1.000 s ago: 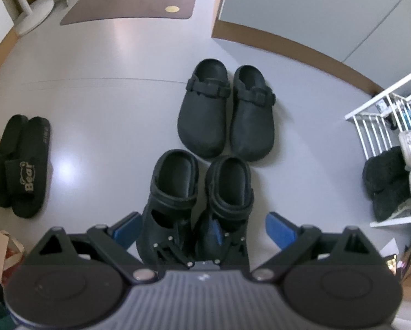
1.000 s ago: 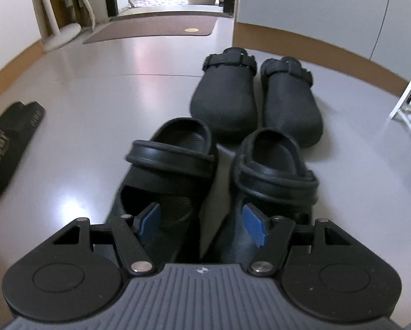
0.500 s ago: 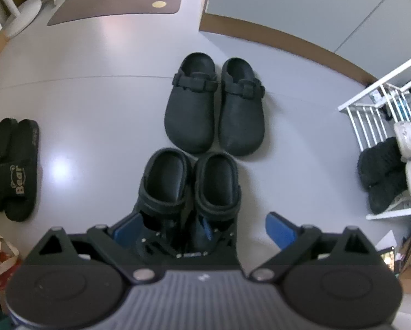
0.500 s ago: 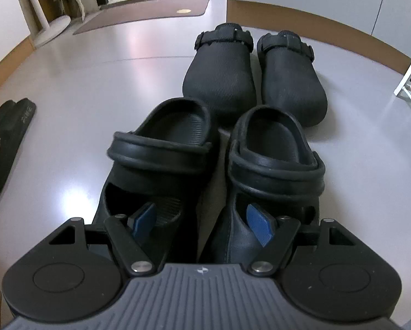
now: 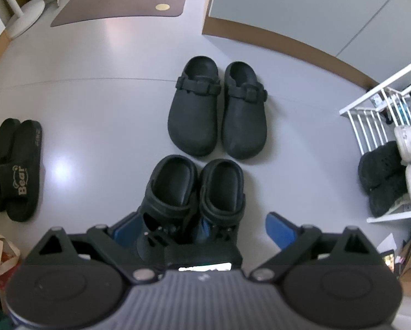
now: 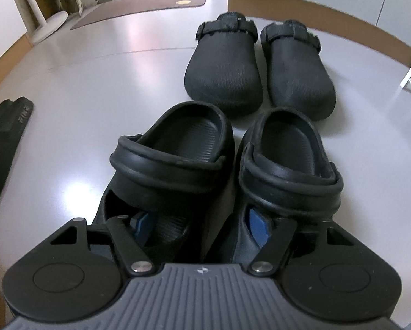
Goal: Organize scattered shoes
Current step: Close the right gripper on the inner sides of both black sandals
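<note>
A pair of black strap clogs (image 6: pixel 178 148) stands side by side on the grey floor, toes toward me. My right gripper (image 6: pixel 199 225) has one blue pad inside each clog, under the heel straps. The two inner walls lie between the pads and the jaws are closing on them. From higher up, the left wrist view shows the same strap clogs (image 5: pixel 194 189) below my left gripper (image 5: pixel 204 228), which is wide open and holds nothing. Just beyond them a pair of black buckle clogs (image 5: pixel 219 110) stands neatly, toes toward me.
Black "Bear" slides (image 5: pixel 15 165) lie at the left. A white shoe rack (image 5: pixel 370 115) at the right holds black fuzzy shoes (image 5: pixel 381 176) and white sneakers (image 5: pixel 408 143). A brown mat (image 5: pixel 123 0) lies by the far doorway; a wall corner (image 5: pixel 260 8) juts out behind the clogs.
In the right wrist view the strap clogs have grown larger and closer, with the pads deeper under the straps. The left gripper stays open over the same spot.
</note>
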`<state>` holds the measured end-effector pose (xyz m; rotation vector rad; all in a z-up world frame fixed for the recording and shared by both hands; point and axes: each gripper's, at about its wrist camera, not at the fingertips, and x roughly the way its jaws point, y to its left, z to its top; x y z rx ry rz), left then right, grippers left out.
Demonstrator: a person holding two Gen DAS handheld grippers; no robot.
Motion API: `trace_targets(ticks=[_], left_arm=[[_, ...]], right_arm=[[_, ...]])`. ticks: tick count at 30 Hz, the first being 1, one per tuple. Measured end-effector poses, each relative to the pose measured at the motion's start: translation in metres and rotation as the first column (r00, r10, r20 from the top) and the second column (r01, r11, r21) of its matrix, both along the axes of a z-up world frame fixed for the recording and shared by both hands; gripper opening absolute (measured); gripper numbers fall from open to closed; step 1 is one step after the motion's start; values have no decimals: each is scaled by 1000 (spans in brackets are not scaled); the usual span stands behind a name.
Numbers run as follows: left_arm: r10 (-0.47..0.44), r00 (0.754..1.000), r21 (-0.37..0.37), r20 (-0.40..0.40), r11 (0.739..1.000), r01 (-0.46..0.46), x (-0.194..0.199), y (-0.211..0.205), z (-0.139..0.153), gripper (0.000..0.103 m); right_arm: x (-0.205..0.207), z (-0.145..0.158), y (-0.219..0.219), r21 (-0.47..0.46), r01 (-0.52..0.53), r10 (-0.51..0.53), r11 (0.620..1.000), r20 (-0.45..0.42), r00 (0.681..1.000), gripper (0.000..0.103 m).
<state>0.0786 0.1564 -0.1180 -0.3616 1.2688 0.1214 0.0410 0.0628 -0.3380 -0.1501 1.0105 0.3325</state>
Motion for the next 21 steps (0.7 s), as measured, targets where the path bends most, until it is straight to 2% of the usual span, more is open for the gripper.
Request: trace_targets(ticks=[8, 13, 14, 16, 18, 21], left_arm=[[-4, 1000, -14, -1, 1000, 4, -7, 1, 4, 98], [-3, 1000, -18, 0, 1000, 3, -7, 1, 4, 98], [-5, 1000, -18, 1, 1000, 5, -7, 1, 4, 98], [-7, 1000, -16, 3, 1000, 7, -6, 1, 4, 98], [-5, 1000, -14, 5, 1000, 5, -6, 1, 5, 98], [-6, 1000, -15, 15, 1000, 6, -6, 0, 8, 98]], right_arm=[[-7, 2, -3, 0, 19, -19, 1000, 63, 998, 73], [-8, -3, 3, -39, 9, -6, 999, 92, 996, 71], [-6, -6, 3, -44, 5, -1, 999, 84, 996, 59], [0, -9, 1, -41, 2, 0, 999, 59, 998, 42], [7, -9, -4, -19, 13, -12, 1000, 27, 1000, 37], [8, -8, -11, -10, 12, -12, 1000, 30, 999, 32]])
